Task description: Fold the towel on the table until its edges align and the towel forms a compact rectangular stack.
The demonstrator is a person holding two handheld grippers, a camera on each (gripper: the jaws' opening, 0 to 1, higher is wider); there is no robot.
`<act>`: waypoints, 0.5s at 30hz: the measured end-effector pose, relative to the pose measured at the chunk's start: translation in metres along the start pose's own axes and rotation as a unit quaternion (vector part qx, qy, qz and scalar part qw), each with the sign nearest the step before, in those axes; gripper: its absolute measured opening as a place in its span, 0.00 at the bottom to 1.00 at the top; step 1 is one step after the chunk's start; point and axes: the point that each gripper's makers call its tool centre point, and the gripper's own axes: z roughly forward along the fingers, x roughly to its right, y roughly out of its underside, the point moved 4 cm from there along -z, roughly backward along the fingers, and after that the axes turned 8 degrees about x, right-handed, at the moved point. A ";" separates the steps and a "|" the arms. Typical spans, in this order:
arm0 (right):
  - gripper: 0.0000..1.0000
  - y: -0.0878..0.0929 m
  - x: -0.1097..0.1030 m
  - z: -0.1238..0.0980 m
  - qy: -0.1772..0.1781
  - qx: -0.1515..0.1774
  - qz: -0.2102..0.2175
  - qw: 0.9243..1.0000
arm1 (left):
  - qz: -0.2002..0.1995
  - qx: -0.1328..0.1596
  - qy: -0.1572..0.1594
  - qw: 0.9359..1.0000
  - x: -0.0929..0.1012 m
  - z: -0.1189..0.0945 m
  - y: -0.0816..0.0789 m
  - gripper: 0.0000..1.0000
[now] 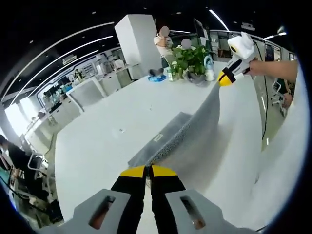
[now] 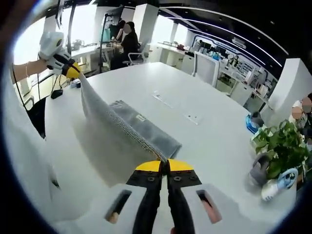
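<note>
Grey towel (image 1: 190,131) in the left gripper view lies on the white table (image 1: 112,122), one edge lifted taut between the left gripper (image 1: 147,170), jaws clamped together on a corner, and the right gripper (image 1: 225,77) pinching the far corner near the potted plant (image 1: 192,58), probably to carry that edge over as a fold. Right gripper view: right gripper (image 2: 166,166) likewise closed on the towel (image 2: 131,126); the left gripper (image 2: 72,71) holds the opposite corner, and seated people (image 2: 126,41) beyond the table (image 2: 204,122) show here.

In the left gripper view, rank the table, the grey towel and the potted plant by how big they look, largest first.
1. Table, largest.
2. Grey towel, lifted between both grippers.
3. Potted plant, smallest, though it stands at the far end, so distance shrinks it.
</note>
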 end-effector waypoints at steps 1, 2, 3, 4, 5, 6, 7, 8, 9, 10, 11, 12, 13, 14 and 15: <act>0.00 0.000 0.002 0.004 0.002 0.000 0.003 1.000 | 0.000 0.000 -0.001 1.000 -0.001 0.002 0.001 0.03; 0.00 0.000 0.004 0.007 0.003 0.000 0.006 1.000 | 0.001 -0.001 -0.002 1.000 -0.002 0.005 0.002 0.03; 0.00 0.000 0.004 0.010 0.004 0.000 0.008 1.000 | -0.001 -0.004 -0.004 1.000 -0.004 0.009 0.003 0.03; 0.00 0.000 0.005 0.014 0.005 -0.001 0.008 1.000 | -0.006 -0.004 -0.005 1.000 -0.005 0.011 0.005 0.03; 0.00 0.001 0.006 0.017 0.007 -0.004 0.006 1.000 | -0.012 -0.004 -0.006 1.000 -0.007 0.014 0.007 0.03; 0.00 0.001 0.007 0.019 0.007 -0.006 0.005 1.000 | -0.013 -0.004 -0.007 1.000 -0.008 0.016 0.008 0.03; 0.00 0.001 0.008 0.021 0.007 -0.006 0.005 1.000 | -0.014 -0.005 -0.007 1.000 -0.010 0.019 0.009 0.03; 0.00 0.000 0.009 0.025 0.008 -0.006 0.006 1.000 | -0.014 -0.006 -0.007 1.000 -0.011 0.021 0.010 0.03; 0.00 0.000 0.010 0.026 0.008 -0.006 0.007 1.000 | -0.013 -0.008 -0.009 1.000 -0.013 0.024 0.010 0.03; 0.00 -0.001 0.012 0.030 0.010 -0.007 0.005 1.000 | -0.011 -0.008 -0.009 1.000 -0.015 0.026 0.011 0.03; 0.00 -0.001 0.013 0.032 0.011 -0.007 0.003 1.000 | -0.010 -0.009 -0.010 1.000 -0.017 0.028 0.011 0.03; 0.00 -0.001 0.014 0.034 0.012 -0.008 0.002 1.000 | -0.009 -0.009 -0.010 1.000 -0.019 0.032 0.010 0.03; 0.00 -0.001 0.016 0.037 0.013 -0.011 -0.001 1.000 | -0.008 -0.010 -0.010 1.000 -0.021 0.035 0.010 0.03; 0.00 0.000 0.018 0.040 0.014 -0.012 -0.002 1.000 | -0.009 -0.010 -0.010 1.000 -0.022 0.037 0.010 0.03; 0.00 0.000 0.020 0.043 0.015 -0.014 -0.001 1.000 | -0.008 -0.010 -0.010 1.000 -0.023 0.039 0.010 0.03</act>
